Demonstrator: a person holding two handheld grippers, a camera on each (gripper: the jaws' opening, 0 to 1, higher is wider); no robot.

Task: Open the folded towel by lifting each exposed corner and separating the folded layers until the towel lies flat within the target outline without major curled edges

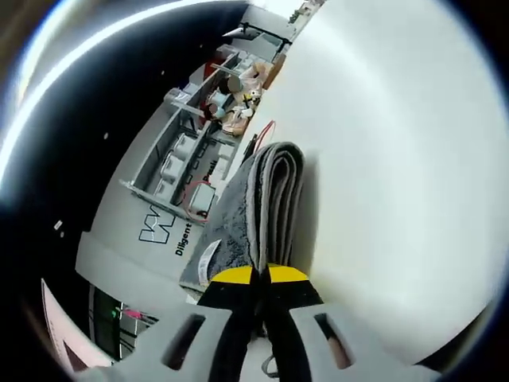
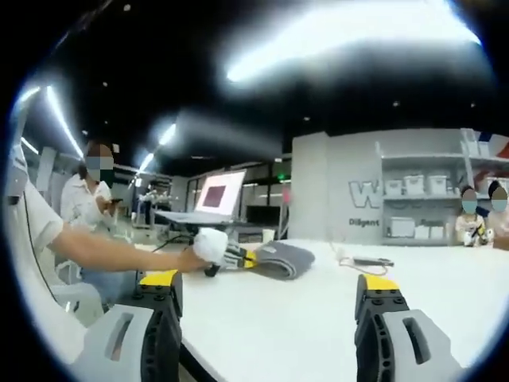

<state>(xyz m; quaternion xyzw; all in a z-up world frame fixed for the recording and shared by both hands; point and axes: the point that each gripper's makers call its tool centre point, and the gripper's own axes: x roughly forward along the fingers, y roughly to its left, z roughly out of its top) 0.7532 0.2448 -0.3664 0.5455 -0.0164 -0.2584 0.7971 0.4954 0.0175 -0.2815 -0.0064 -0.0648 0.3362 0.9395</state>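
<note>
A grey folded towel (image 1: 266, 203) lies on the white table (image 1: 390, 159), its stacked layers facing me in the left gripper view. My left gripper (image 1: 258, 276), yellow-tipped, is shut on the near edge of the towel. In the right gripper view the same towel (image 2: 284, 259) rests far off on the table (image 2: 294, 318), and the left gripper (image 2: 237, 258) holds its left end, with a person's gloved hand (image 2: 209, 245) on it. My right gripper (image 2: 270, 285) hangs open above the table's near part, well short of the towel, with nothing between its jaws.
A cable and a small dark device (image 2: 362, 260) lie on the table right of the towel. A laptop (image 2: 216, 195) stands behind it. Grey shelving with bins (image 2: 413, 207) and several people fill the background; a person's arm (image 2: 111, 251) reaches in from the left.
</note>
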